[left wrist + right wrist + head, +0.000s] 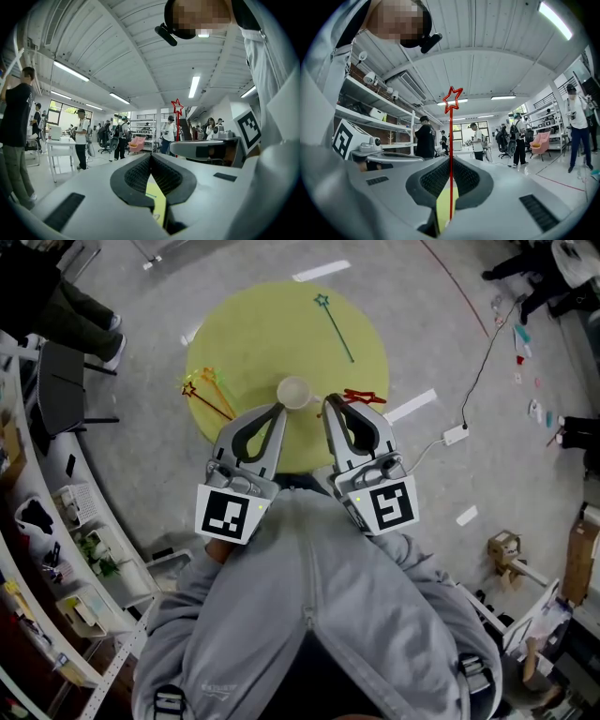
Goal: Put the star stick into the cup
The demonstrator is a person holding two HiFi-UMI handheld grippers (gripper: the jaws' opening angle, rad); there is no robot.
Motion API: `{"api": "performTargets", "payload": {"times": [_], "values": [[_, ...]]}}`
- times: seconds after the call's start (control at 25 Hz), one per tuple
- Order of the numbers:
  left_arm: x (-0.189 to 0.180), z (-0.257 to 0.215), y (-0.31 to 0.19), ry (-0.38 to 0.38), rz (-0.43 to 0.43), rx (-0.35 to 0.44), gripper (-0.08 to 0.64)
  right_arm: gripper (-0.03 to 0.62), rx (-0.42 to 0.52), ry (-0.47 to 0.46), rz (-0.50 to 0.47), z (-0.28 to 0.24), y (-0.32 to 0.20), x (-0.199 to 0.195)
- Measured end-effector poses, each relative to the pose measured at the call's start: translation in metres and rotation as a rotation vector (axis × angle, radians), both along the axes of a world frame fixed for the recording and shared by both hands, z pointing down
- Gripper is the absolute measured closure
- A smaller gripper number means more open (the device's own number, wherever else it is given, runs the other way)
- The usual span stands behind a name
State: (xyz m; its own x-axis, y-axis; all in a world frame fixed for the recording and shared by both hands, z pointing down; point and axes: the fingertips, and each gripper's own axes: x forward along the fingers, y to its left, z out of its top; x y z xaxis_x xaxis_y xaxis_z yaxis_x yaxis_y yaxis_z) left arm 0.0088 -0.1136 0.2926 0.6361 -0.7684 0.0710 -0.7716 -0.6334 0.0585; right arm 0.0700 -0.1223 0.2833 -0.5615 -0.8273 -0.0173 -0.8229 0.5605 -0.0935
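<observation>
— Where is the red star stick?
— The right gripper point(451, 162) pinches the red star stick point(451, 136) between its jaws. The star end pokes out past the tips, just right of the cup point(293, 392) and not in it.
— And the left gripper?
— The left gripper point(151, 158) has its jaws pressed together on nothing, just left of the cup.
— What else lies on the yellow table point(253, 334)?
— A green star stick point(336, 329) lies beyond the cup. A bundle of sticks point(206, 392) lies well left of the cup.
</observation>
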Motion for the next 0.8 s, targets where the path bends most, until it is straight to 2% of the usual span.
{"api": "performTargets", "payload": {"times": [0.24, 0.48, 0.8], "values": [[-0.005, 0.010, -0.012, 0.000, 0.010, -0.019, 0.545, 0.552, -0.013, -0.005, 0.020, 0.010, -0.016, -0.007], [-0.010, 0.022, -0.023, -0.017, 0.011, -0.036, 0.545, 0.553, -0.039, 0.039, -0.010, 0.029, -0.025, -0.016], [-0.010, 0.060, -0.045, -0.041, 0.020, -0.085, 0.545, 0.552, -0.083, 0.028, -0.029, 0.066, -0.050, -0.024]]}}
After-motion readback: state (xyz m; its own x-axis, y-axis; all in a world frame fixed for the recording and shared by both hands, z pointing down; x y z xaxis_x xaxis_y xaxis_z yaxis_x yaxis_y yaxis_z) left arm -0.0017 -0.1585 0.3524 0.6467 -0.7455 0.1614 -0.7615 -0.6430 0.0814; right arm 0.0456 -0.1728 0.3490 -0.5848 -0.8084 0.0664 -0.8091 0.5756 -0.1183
